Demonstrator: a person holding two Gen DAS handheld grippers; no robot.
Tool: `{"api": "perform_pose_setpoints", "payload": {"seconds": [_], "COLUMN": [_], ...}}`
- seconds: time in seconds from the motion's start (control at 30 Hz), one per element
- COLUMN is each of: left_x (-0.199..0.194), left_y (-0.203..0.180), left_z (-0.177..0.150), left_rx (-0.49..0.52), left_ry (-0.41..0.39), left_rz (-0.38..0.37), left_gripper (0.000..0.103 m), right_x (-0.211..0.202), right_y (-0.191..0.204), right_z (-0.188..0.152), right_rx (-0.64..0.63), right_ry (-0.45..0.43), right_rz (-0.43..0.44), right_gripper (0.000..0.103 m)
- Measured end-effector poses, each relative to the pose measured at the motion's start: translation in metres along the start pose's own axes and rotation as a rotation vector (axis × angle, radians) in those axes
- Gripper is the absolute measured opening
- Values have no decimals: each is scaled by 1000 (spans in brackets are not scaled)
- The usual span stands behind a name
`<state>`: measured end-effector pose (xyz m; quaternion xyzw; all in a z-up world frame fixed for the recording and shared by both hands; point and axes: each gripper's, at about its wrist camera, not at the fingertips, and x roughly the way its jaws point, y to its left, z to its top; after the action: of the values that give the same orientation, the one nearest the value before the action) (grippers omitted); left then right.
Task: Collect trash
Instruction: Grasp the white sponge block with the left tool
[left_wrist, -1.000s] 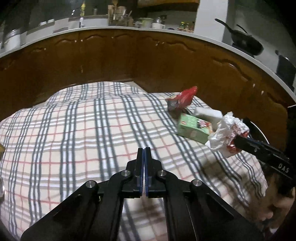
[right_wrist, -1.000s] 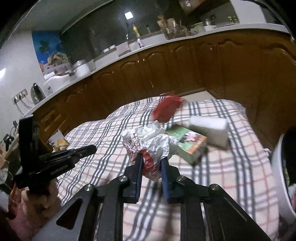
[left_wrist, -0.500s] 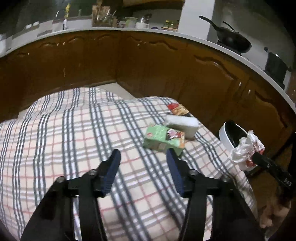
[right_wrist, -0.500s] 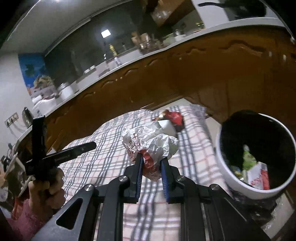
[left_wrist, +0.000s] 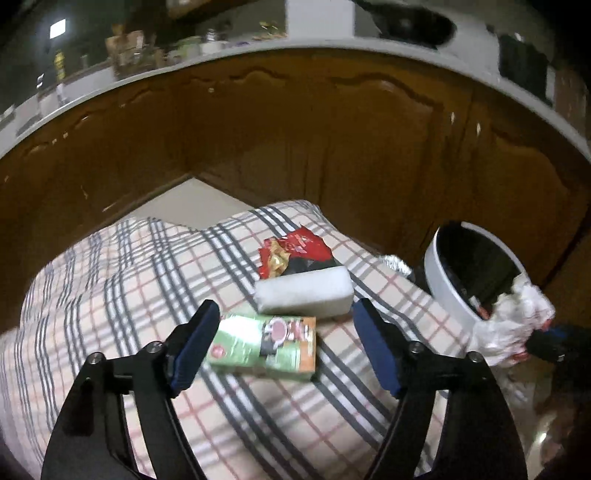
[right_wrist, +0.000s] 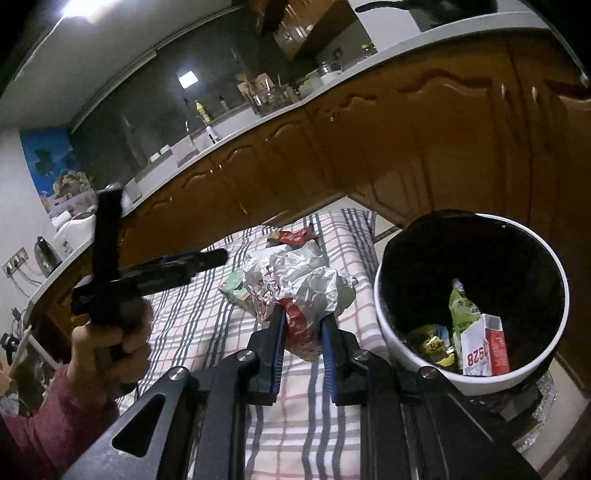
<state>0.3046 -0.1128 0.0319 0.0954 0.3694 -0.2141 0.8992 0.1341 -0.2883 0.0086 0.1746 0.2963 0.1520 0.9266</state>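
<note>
While my right gripper (right_wrist: 302, 325) is clamping the crumpled white-and-red wrapper (right_wrist: 299, 284) beside the round white bin (right_wrist: 391, 350), my left gripper (left_wrist: 282, 343) is hovering, jaws apart, over the green carton (left_wrist: 264, 345).

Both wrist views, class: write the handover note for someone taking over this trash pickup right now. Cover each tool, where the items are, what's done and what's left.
Right tool: shut on the crumpled white wrapper, held beside the bin, not yet over its opening.
Left tool: open, empty, hovering over the green carton.
White bin: beside the plaid-covered table, already holding a red-and-white box and a green packet.
On the cloth, untouched: the green carton, the white block behind it and the red wrapper behind that.
Left to do: drop the crumpled wrapper in the bin, then collect those three.
</note>
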Motion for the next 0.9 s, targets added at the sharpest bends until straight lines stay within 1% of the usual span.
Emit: {"api": "perform_pose_setpoints", "payload": {"seconds": [0.13,0.23,0.3,0.33,0.37,0.4,0.43,0.47,0.53,0.57,0.7,0.77,0.9], "left_x": [23,42,54,57,59,61,60,60,52,50,33,22,12], "left_y": [-2,-5,-8,-8,-9,-10,-12,-14,-15,-14,-5,-4,-14], "left_z": [8,12,12,11,10,8,7,5,2,2,0,-3,-9], "left_rx": [81,152,175,180,186,191,201,205,207,205,159,139,152], "left_ry": [43,88,107,110,110,111,101,91,67,63,39,25,3], "left_rz": [-27,-38,-32,-30,-37,-45,-16,-13,-4,-4,-28,-40,-39], "left_gripper": [84,85,85,81,71,47,46,43,28,25,0,0,0], "right_x": [0,3,5,5,5,5,5,4,4,4,3,2,0], "right_y": [-11,-18,-21,-22,-22,-23,-23,-24,-24,-23,-19,-18,-19], "right_z": [2,2,2,2,2,2,3,3,3,3,3,3,2], "right_rx": [20,42,48,49,50,51,52,53,54,53,45,47,50], "right_ry": [6,15,19,20,20,19,18,18,19,20,17,12,7], "right_rz": [-3,2,1,0,0,-1,-2,-4,-5,-5,1,6,8], "right_gripper": [18,18,18,18,18,18,18,18,18,18,18,18,18]}}
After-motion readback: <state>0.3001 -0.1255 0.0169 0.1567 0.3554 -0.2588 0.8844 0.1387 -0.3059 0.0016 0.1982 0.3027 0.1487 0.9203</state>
